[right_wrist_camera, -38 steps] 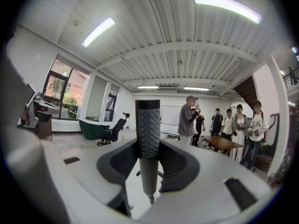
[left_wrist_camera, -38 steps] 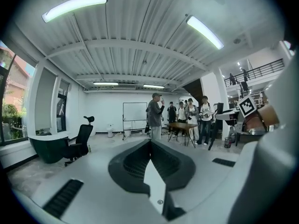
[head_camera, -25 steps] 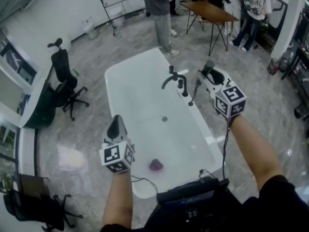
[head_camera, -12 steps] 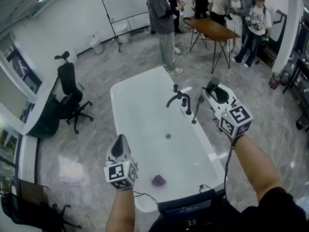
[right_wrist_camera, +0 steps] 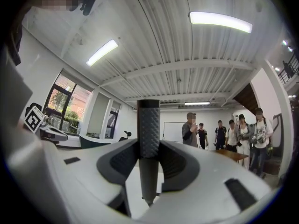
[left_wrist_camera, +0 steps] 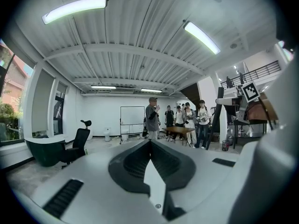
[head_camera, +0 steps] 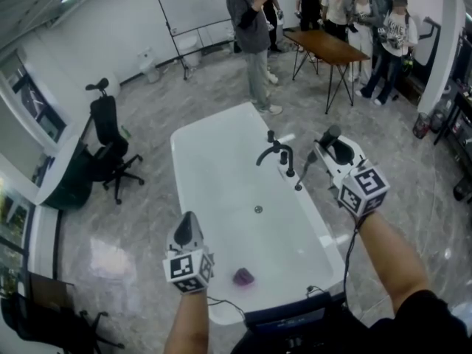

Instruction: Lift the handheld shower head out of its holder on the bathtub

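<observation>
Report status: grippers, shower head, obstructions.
Status: right gripper shut on shower head, lower end near bathtub rim. Spare left gripper shut, empty. Black faucet alongside, apart; lift looks unobstructed.

- A big open lab or demo hall: a freestanding white bathtub stands alone on a grey marble-look floor.
- Far side: a whiteboard, a wooden table, standing people.
- Left: a black office chair; strip lights overhead.

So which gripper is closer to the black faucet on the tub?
Right. The right gripper, holding the shower head, is just beside the faucet; the left gripper is farther off, at the near left edge of the tub.
</observation>
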